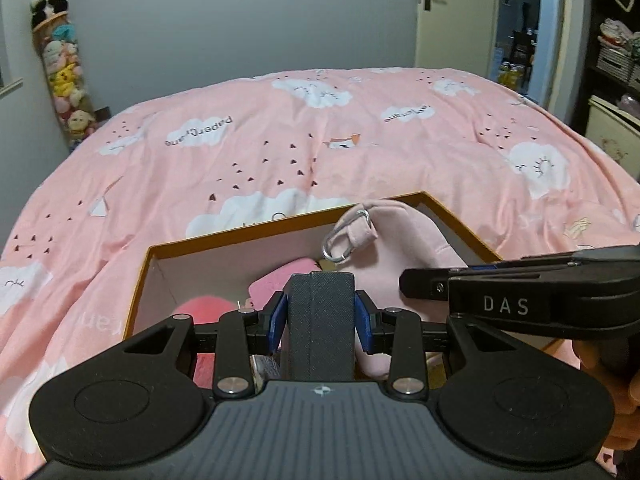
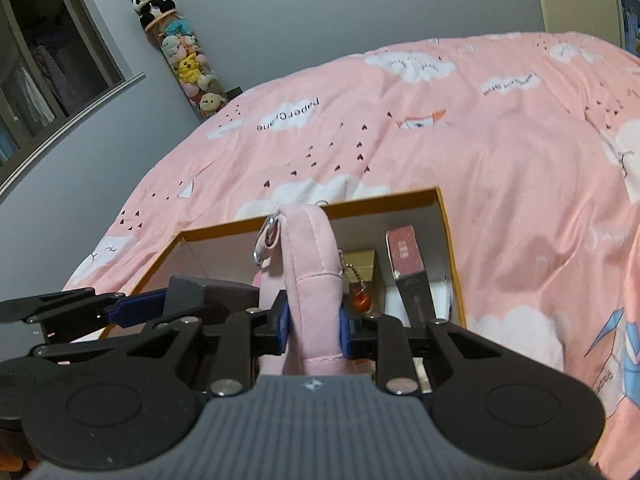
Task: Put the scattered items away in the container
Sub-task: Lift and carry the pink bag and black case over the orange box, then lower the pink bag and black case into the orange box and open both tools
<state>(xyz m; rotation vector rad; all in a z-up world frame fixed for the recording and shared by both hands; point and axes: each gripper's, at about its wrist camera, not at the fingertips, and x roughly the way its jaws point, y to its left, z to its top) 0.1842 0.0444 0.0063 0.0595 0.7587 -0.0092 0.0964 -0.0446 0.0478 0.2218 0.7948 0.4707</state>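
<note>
Looking along my left gripper, I see its blue pads pressed against both sides of a dark grey box that stands upright between them. The grip is firm on both faces. This gripper sits over the near end of the orange-rimmed container, which rests on the pink duvet with the cloud print.

My right gripper pinches a pink fabric strap between its blue pads. The strap rises from the jaws and folds over above the container; a metal ring hangs at its top end. In the left view the same ring and the pink fabric piece show above the container's interior, with the right gripper's fingers entering from the right side.

Inside the container I note the following items:
- a red rounded soft item and a pink pouch at the left end;
- a gold box and an orange bead charm on a ball chain near the middle;
- a red-and-grey carton leaning at the right end.

Both held items are above the container opening; I cannot tell whether either touches the contents below.

Behind the bed a clear tube of plush toys stands against the grey wall, topped by a panda. A door stands ajar at the far right.
</note>
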